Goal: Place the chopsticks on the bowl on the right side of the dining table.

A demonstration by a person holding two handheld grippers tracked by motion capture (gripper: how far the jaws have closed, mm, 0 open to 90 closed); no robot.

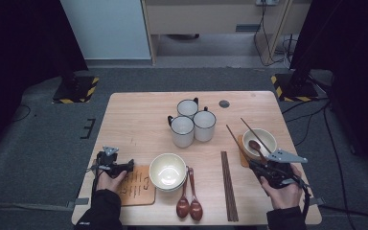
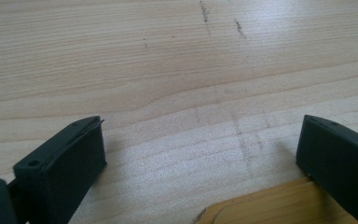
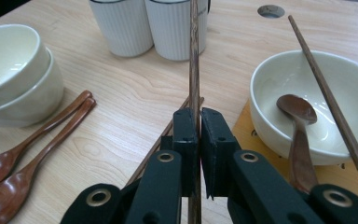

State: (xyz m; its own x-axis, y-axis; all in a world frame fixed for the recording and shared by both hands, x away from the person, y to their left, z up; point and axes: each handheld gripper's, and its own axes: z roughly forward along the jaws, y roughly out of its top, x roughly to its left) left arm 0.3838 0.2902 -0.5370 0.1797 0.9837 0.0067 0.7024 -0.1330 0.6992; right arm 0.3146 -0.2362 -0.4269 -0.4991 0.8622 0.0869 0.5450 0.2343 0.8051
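Nearest the person, along the front edge of the table (image 1: 139, 108), two brown wooden spoons (image 1: 189, 203) lie side by side with their bowls toward the person, and a bundle of dark chopsticks (image 1: 228, 187) lies straight just to the right of them.

The left gripper (image 1: 124, 167) rests low at the table's left front, held in the left hand (image 1: 109, 179) over a thin wooden board (image 1: 136, 187). In the left gripper view its jaws stand wide apart with nothing between them, bare wood beneath and a corner of the board (image 2: 270, 207) at the bottom.

The right gripper (image 1: 257, 166) sits at the right front in the right hand (image 1: 283, 189). Its jaws are pressed together on a single chopstick (image 3: 195, 60), which runs up between the pads in the right gripper view; in the high view that chopstick (image 1: 235, 139) slants away from the gripper over the table (its far end is clear of the surface, as far as can be told).

Just beside the gripper, a white bowl (image 1: 266, 136) stands on a small wooden coaster (image 1: 242, 153). A brown spoon (image 1: 256, 146) rests inside it, and another chopstick (image 1: 254, 134) lies slanted across its rim.

Left of the middle are two cream bowls (image 1: 167, 171), one stacked in the other, touching the board's right edge.

Further back, three white ribbed mugs (image 1: 191, 122) with dark handles stand clustered together, and beyond them is a small round grey hole (image 1: 224, 103) in the tabletop.
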